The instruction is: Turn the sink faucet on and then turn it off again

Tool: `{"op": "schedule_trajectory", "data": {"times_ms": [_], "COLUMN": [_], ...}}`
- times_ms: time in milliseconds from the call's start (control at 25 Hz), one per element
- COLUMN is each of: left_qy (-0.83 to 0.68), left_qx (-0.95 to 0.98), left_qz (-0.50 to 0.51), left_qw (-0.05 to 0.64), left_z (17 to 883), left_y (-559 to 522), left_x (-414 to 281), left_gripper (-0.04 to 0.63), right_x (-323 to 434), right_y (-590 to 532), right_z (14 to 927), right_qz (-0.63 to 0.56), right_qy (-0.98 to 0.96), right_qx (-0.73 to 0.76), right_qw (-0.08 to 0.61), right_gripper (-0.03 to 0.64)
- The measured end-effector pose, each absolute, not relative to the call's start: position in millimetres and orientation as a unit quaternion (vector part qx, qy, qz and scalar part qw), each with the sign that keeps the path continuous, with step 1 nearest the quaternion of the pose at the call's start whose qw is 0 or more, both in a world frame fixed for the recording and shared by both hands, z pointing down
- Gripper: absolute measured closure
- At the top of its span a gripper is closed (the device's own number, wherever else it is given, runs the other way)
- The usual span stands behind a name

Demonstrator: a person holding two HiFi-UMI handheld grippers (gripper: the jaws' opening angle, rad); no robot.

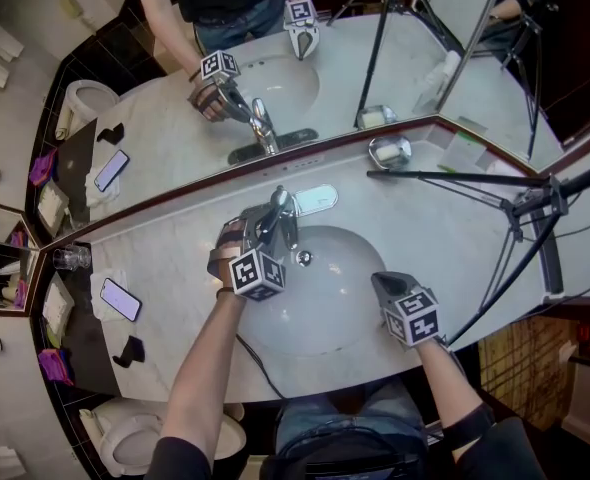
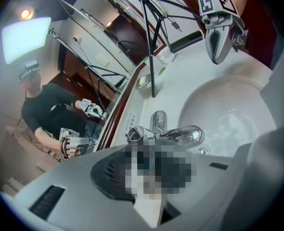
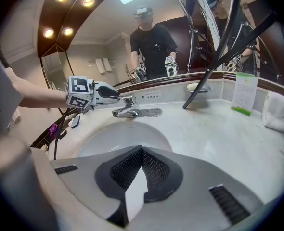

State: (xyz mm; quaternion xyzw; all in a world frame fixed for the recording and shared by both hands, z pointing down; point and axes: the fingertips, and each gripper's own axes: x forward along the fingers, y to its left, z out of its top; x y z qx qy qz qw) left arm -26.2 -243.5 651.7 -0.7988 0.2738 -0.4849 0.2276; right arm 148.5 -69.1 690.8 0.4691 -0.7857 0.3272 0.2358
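Head view: left hand-held gripper [image 1: 268, 226] grips the faucet [image 1: 289, 220] lever; no water is visible, so both turns seem left. Right hand-held gripper [image 1: 382, 282] hangs closed, empty.

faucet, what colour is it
The faucet is shiny chrome silver, best seen in the left gripper view.

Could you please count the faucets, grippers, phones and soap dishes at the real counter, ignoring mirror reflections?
faucet: 1
grippers: 2, left gripper and right gripper
phone: 1
soap dish: 1
Total: 5
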Motion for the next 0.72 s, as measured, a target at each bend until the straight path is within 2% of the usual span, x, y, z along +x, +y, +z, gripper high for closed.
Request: {"op": "schedule_trajectory", "data": {"times_ms": [720], "left_qy": [0.178], "left_qx": [-0.815], "left_qz": [-0.521], "left_qw": [0.182], "left_z": [652], "left_y": [-259], "left_x": [-17], "left_gripper": [0.492], "right_x": [149], "right_y": [-73], "right_z": [687], "right_qz": [0.327], "right_qy": [-0.788], "right_qx": [0.466], "right_qw": [0.232], "right_gripper": [0.595]}}
